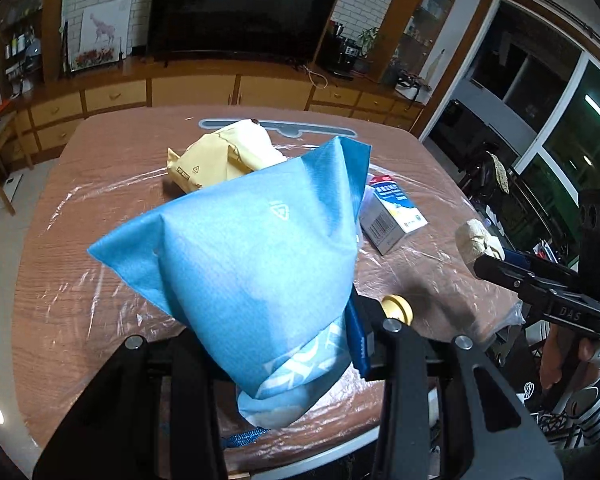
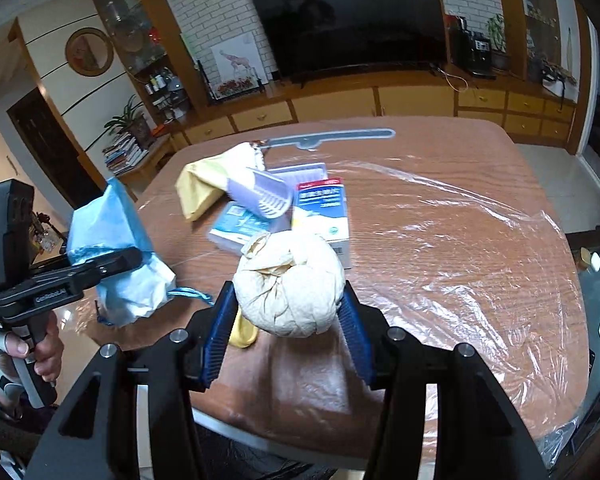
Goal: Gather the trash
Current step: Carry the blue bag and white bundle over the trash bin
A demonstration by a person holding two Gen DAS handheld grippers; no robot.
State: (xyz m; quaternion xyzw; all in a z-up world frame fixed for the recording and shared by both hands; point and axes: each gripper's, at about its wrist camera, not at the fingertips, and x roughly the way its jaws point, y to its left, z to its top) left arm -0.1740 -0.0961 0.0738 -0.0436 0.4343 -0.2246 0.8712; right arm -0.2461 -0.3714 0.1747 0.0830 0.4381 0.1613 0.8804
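Left gripper [image 1: 284,344]: clamped on a blue fabric bag [image 1: 244,264], which fills the centre of the left wrist frame, raised above the counter [image 1: 72,200]; a blue drawstring hangs at its lower end. In the right wrist frame the same bag sits at middle left, pinched between the black fingers.

Right gripper [image 2: 288,312]: blue pads closed against both sides of a cream crumpled paper ball [image 2: 290,284], centre frame, held clear of the counter. In the left wrist frame the ball shows at right edge, at the gripper tips.

On the counter, under clear plastic film [image 2: 460,248]: yellow pouch [image 1: 220,156] at upper centre; white-and-blue carton [image 2: 324,216] just right of it; a lavender plastic comb [image 2: 268,196] and a flat blue-white packet [image 2: 240,228] overlapping between them. Small yellow cap [image 1: 398,308] lies near the left gripper's right finger.
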